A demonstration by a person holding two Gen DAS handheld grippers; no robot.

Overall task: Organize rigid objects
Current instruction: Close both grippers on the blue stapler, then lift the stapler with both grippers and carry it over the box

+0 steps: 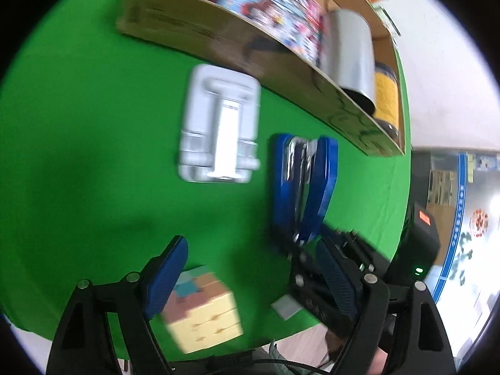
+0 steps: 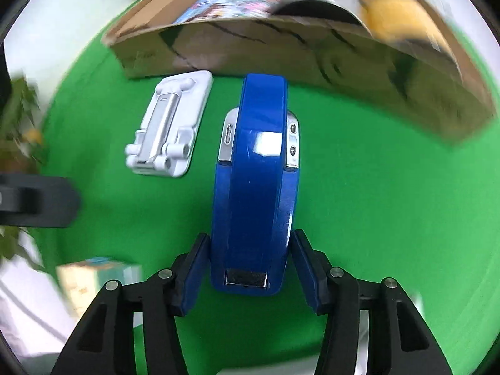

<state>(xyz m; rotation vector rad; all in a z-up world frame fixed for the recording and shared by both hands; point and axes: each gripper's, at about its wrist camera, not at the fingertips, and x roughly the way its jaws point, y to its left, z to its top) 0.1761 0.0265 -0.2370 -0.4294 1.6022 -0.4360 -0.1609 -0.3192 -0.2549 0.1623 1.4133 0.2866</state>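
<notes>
A green cloth-covered surface [image 2: 375,218] holds an open brown cardboard box [image 2: 281,53] at its far side. The right tongs [image 2: 250,268] are closed partway around the near end of a glossy blue stapler [image 2: 256,187], pads at its sides; whether they touch is unclear. Ahead and left of them lies a flat white plastic phone stand [image 2: 170,125]. The left tongs [image 1: 250,284] gape wide, holding nothing, with a pastel puzzle cube [image 1: 203,312] beside the left pad [image 1: 164,278].

Blue stapler [image 2: 254,187] held off the green cloth [image 2: 375,218], clamped at rear.
</notes>
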